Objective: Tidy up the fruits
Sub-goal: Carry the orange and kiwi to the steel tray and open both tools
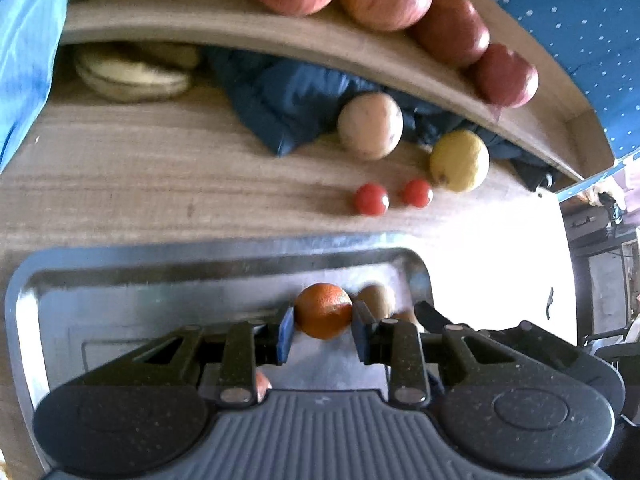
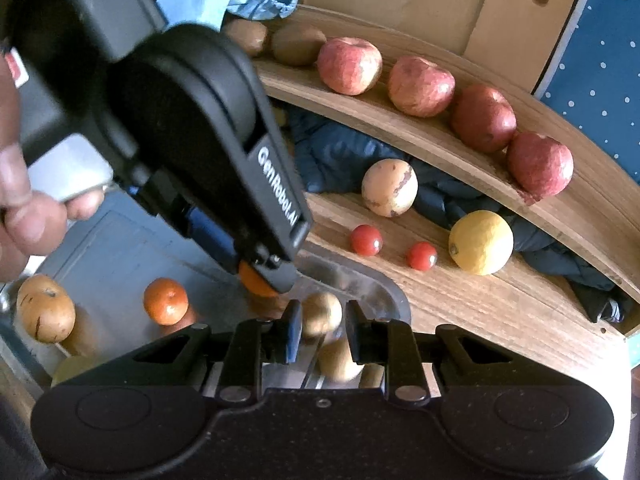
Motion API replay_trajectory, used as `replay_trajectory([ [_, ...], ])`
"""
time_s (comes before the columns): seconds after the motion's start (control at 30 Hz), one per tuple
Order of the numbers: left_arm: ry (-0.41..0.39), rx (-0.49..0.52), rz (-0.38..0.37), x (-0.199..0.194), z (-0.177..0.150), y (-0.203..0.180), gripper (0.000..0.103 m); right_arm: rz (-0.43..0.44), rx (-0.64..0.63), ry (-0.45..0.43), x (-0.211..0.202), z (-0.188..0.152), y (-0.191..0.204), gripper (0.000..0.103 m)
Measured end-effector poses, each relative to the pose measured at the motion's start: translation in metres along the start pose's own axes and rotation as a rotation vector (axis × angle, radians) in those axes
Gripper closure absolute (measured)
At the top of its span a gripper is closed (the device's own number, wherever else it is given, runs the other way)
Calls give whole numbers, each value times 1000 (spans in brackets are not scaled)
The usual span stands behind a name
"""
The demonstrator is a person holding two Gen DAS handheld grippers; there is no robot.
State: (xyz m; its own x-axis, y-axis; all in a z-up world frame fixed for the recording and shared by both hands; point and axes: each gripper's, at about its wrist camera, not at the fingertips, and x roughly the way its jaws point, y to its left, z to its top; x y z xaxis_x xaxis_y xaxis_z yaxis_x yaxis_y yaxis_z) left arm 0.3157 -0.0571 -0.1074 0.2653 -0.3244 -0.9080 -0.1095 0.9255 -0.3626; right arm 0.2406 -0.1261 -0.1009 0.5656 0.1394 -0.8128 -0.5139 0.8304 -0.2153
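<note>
Ahead of the hand-held gripper runs a wood-grain counter (image 1: 120, 168), with a raised wooden shelf (image 2: 472, 148) curving across its far side. Behind the shelf stands a pale plywood panel (image 2: 460, 8), and to the right a blue wall covering with white dots (image 1: 580, 32). Strong daylight washes out the counter's right end.

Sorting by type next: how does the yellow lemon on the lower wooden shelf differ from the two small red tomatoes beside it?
The yellow lemon is far larger than either small red tomato. It is dull yellow and slightly oval with a nub at one end; the tomatoes are glossy red and round. The lemon rests against the dark blue cloth; the tomatoes sit clear of it. All lie loose on the lower wooden shelf.
</note>
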Motion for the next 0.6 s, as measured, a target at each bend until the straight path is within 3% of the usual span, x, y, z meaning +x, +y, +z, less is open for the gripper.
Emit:
replay_trajectory([
  [0.23,5,1,33,2,-13,0,69,11,-4,2,-9,-10,2,77],
  [0.47,-3,-11,64,2,-20,-4,68,10,34,-6,-26,-25,-4,69],
  [0.6,-25,-20,72,-5,-26,-6,55,6,69,-15,-37,-34,-12,58],
])
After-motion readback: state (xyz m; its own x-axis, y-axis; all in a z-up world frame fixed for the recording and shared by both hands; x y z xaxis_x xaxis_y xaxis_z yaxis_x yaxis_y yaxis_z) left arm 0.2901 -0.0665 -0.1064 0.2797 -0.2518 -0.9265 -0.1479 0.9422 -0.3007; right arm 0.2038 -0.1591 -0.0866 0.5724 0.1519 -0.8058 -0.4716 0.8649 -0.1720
